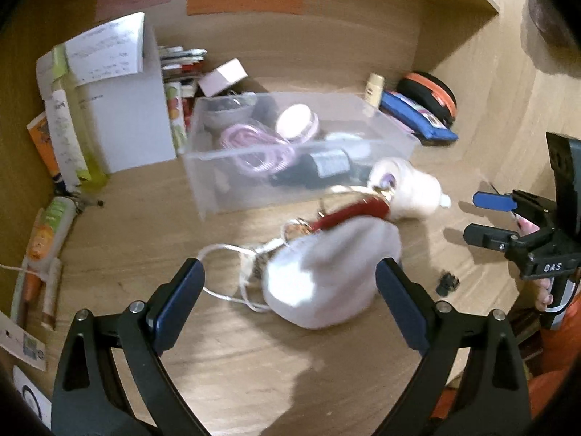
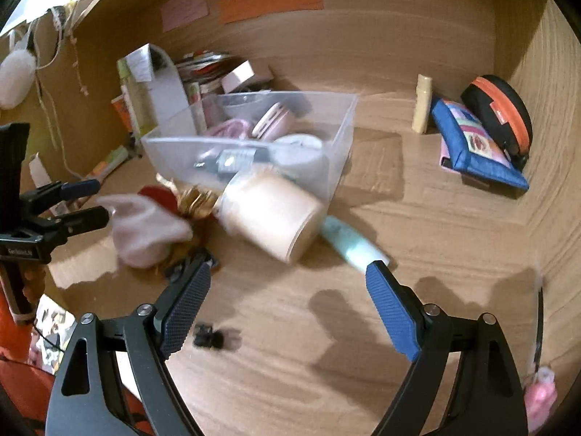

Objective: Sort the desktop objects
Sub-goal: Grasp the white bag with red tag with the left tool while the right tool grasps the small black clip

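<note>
A clear plastic box (image 1: pixel 203 174) sits on the wooden desk and holds a pink coiled cable (image 1: pixel 258 149), a pink round case (image 1: pixel 296 121) and a dark bottle (image 1: pixel 319 167). In front of it lie a white cloth pouch (image 1: pixel 326 276) with a red strap (image 1: pixel 352 212) and a white cord (image 1: pixel 225 272), and a cream bottle (image 1: pixel 406 189) on its side. My left gripper (image 1: pixel 290 290) is open around the pouch. My right gripper (image 2: pixel 288 299) is open above bare desk, short of the cream bottle (image 2: pixel 272 214) and a pale green tube (image 2: pixel 348 239). The box (image 2: pixel 337 152) stands behind them.
White boxes, cartons and booklets (image 1: pixel 120 101) stand at the back left. A blue pouch (image 2: pixel 475 145), an orange-and-black case (image 2: pixel 501 116) and a small yellow bottle (image 2: pixel 423 109) are at the back right. A small black clip (image 2: pixel 208 338) lies near my right gripper.
</note>
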Demonstrator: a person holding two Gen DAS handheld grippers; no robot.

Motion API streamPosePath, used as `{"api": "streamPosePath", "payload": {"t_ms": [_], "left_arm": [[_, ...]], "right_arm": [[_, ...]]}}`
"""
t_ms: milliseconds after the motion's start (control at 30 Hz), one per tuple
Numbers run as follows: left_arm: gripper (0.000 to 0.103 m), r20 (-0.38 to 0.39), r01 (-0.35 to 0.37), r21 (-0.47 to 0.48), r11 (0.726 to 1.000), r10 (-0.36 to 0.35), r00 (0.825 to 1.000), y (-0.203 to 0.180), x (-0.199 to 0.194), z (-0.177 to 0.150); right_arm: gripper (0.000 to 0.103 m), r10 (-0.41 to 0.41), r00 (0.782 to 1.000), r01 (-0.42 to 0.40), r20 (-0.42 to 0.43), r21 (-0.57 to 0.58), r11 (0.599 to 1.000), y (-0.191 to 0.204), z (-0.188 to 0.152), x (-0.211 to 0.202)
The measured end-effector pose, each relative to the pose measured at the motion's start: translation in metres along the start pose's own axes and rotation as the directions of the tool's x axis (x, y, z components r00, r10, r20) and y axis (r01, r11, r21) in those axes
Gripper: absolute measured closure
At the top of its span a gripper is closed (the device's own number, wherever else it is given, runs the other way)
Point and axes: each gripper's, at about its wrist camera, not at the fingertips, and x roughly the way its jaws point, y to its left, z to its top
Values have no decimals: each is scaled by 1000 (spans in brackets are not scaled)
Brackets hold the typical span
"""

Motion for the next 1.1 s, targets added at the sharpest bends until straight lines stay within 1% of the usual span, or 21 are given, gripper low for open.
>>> {"api": "streamPosePath", "payload": {"t_ms": [167, 367, 567, 633, 700, 767, 800, 833, 867, 933, 967, 1067, 1100], "left_arm": [[7, -46, 17, 18, 1000, -16, 999, -12, 15, -10], [7, -102, 37, -5, 999, -37, 994, -17, 34, -13], [7, -138, 38, -27, 999, -42, 990, -19, 49, -7], [7, -152, 39, -35, 999, -44, 987, -19, 55, -6], [7, -151, 34, -30, 999, -38, 988, -20, 56, -4], [7, -152, 33, -32, 999, -37, 988, -20, 57, -2], [7, -148, 34, -33, 999, -39, 988, -20, 57, -2], [7, -144, 32, -32, 999, -36, 989, -19, 56, -1], [7, -141, 28, -32, 999, -33, 989, -19, 57, 0], [13, -135, 23, -32, 999, -27, 991, -19, 57, 2], [14, -134, 22, -31, 999, -26, 991, -20, 57, 3], [21, -129, 6, -18, 1000, -9, 992, -22, 59, 5], [25, -125, -1, -6, 1000, 0, 992, -23, 60, 6]], "right_arm": [[17, 25, 1000, -26, -17, -51, 998, 13, -16, -3], [17, 49, 998, -52, -32, -91, 994, 25, -31, -3], [19, 88, 995, -92, -56, -84, 992, 27, -37, 6], [27, 89, 994, -94, -60, -82, 992, 27, -37, 10], [42, 96, 993, -102, -72, -81, 992, 27, -37, 14], [49, 95, 993, -100, -68, -90, 991, 28, -37, 16], [56, 97, 993, -103, -65, -100, 990, 29, -37, 17], [60, 103, 993, -110, -65, -109, 988, 31, -37, 17], [66, 111, 991, -118, -69, -114, 986, 33, -37, 18], [71, 116, 991, -123, -66, -124, 985, 35, -37, 20], [77, 118, 991, -125, -64, -130, 984, 37, -37, 20], [86, 125, 990, -133, -65, -140, 981, 39, -38, 21], [87, 126, 990, -134, -62, -140, 981, 39, -38, 21]]}}
